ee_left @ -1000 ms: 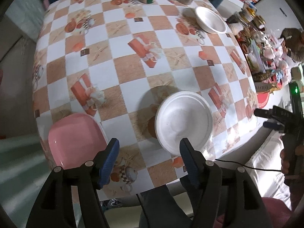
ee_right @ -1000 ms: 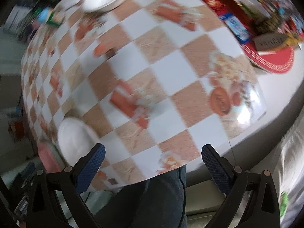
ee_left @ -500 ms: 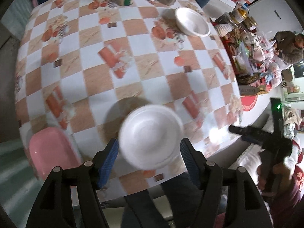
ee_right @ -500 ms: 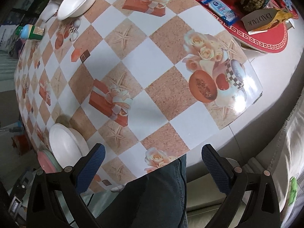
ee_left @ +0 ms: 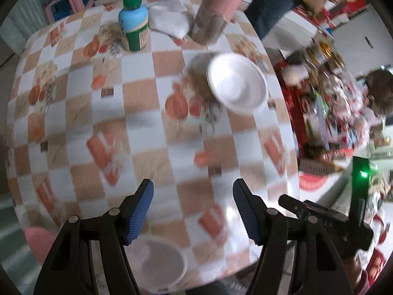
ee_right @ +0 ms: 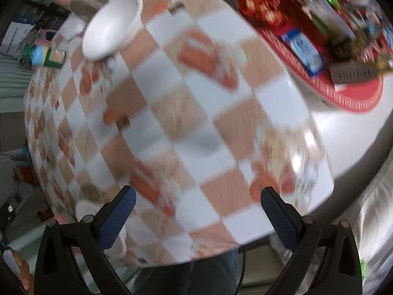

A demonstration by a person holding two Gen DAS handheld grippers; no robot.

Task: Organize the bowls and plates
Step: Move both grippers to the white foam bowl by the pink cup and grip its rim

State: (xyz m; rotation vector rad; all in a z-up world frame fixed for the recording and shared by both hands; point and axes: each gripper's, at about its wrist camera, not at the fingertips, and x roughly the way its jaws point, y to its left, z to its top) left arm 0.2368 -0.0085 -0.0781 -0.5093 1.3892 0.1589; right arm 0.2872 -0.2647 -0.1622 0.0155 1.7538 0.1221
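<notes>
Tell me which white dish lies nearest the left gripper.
The white plate at the table's near edge, just below the open left gripper. The other white dish, a bowl, sits far across the table near the metal cup.

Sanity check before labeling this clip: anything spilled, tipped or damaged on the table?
Nothing stands out. The white bowl sits upright and empty near the far edge, the green-capped bottle and metal cup stand upright, and a white plate lies flat by the near edge. Both views are motion-blurred, so small spills could be missed.

A green-capped bottle (ee_left: 133,27) stands near a metal tumbler (ee_left: 213,22) on the checkered tablecloth (ee_left: 147,127).
</notes>
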